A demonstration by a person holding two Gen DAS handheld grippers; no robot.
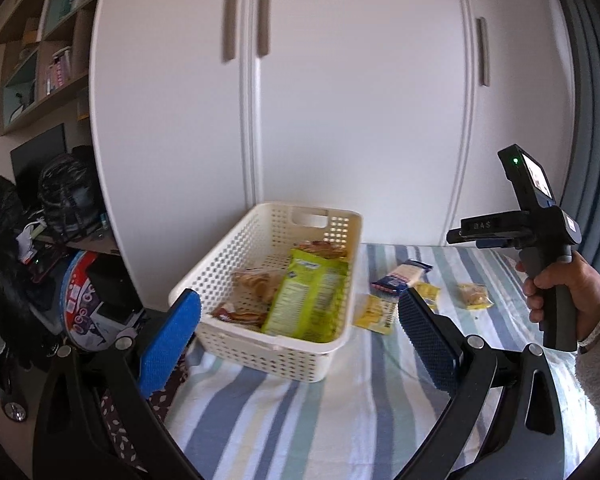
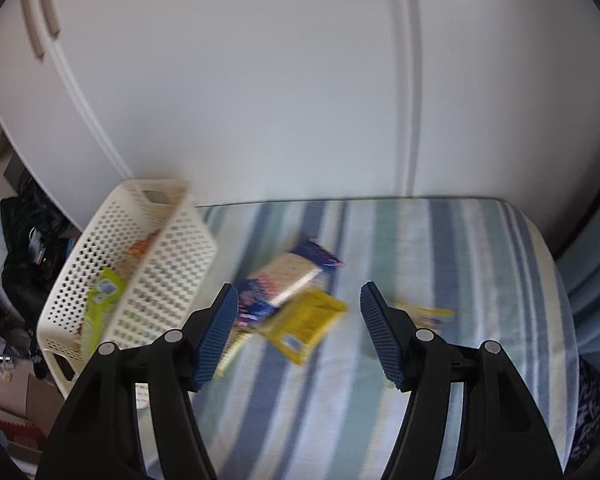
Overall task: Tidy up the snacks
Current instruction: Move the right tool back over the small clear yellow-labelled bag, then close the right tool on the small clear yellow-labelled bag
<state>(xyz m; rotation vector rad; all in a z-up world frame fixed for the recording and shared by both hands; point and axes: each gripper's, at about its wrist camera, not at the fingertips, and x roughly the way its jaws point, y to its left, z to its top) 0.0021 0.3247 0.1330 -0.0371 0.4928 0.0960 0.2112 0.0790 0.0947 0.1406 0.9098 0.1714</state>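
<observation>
left wrist view: the left gripper [image 1: 300, 332] is spread wide and empty, its fingers framing the near end of the cream basket [image 1: 220, 264]. inside lie a green packet [image 1: 308, 300] and a few brown-wrapped snacks [image 1: 256, 280], so part of the job looks done. on the striped cloth [image 1: 300, 420], at 3 o'clock of the basket, a blue-and-white cracker pack [image 1: 402, 274] and small yellow packets [image 1: 376, 312] wait.

right wrist view: blurred. the right gripper [image 2: 296, 332] is released, holding nothing, hovering over the cracker pack [image 2: 288, 280] and a yellow packet [image 2: 308, 320]; basket [image 2: 160, 248] at 9 o'clock.
</observation>
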